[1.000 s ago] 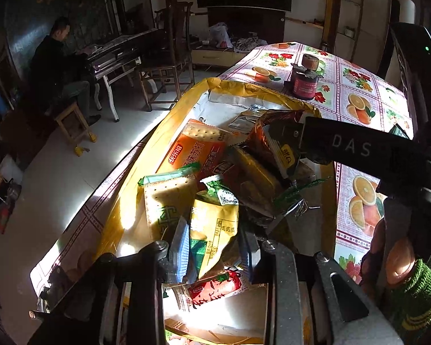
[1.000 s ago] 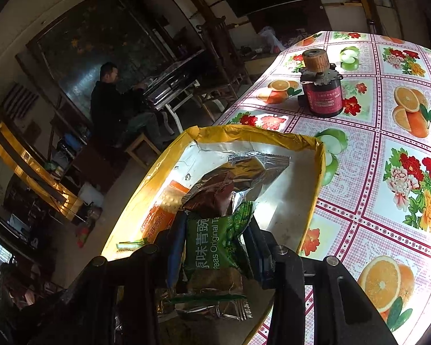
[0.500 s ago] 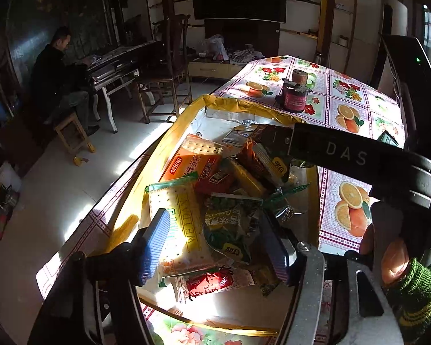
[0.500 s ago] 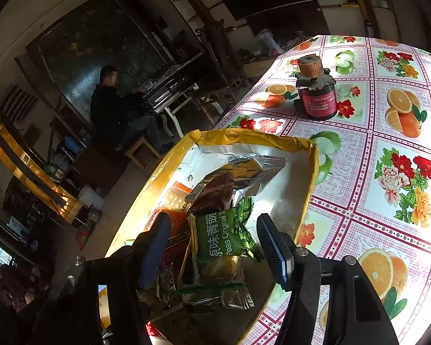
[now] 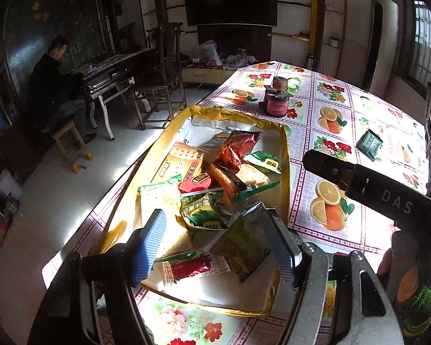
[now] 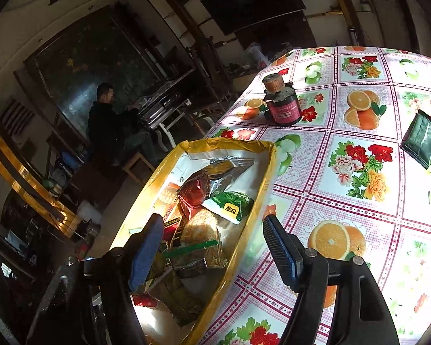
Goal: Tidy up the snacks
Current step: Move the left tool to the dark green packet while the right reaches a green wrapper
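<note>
White letters "DAS" stand on the black body of the right hand-held gripper (image 5: 393,199). Print on the snack packets (image 5: 212,189) and the red jar's label (image 6: 284,110) is too small to read.

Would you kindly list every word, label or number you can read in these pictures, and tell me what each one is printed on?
"DAS": white letters on the right gripper's black body, seen from the left wrist view.
Yellow logo patch on the green snack packet: characters too blurred to read.
Chinese characters on the green pea packet: too small to read.
Label on the dark red jar: unreadable.
Orange cracker box: print blurred.
</note>
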`<state>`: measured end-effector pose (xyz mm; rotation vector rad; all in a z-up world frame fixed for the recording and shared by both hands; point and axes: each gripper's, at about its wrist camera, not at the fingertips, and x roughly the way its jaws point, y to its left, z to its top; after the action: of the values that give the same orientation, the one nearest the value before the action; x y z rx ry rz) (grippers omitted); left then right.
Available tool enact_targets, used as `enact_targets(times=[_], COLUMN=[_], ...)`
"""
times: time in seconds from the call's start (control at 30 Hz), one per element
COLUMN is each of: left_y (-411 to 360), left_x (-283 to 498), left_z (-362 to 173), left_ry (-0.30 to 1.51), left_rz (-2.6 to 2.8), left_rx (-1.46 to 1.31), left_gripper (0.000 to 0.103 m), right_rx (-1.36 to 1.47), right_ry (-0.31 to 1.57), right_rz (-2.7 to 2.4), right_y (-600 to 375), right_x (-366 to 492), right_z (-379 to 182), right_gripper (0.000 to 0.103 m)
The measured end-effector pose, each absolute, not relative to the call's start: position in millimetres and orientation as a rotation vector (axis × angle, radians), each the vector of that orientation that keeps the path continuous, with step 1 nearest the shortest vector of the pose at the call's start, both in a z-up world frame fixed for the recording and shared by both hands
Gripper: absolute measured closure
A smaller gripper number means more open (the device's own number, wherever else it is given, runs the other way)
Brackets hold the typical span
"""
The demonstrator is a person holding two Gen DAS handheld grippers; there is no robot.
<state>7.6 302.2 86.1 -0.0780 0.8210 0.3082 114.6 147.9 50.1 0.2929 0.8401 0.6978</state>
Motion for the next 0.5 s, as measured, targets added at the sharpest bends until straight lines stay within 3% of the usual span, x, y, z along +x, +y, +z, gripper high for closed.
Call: enact_targets(times=[0.5], left_y=[217], left_x=[26], left_z=[88], left_ry=[0.851], left_rz=[0.16], left_rx=[0.001], left_gripper=[0.033], right_rx=[0.445], right_ry=[0.834], right_rz=[0.388], right_y=[-30], right_x=[77], right_z=[27], right_gripper=[0.023])
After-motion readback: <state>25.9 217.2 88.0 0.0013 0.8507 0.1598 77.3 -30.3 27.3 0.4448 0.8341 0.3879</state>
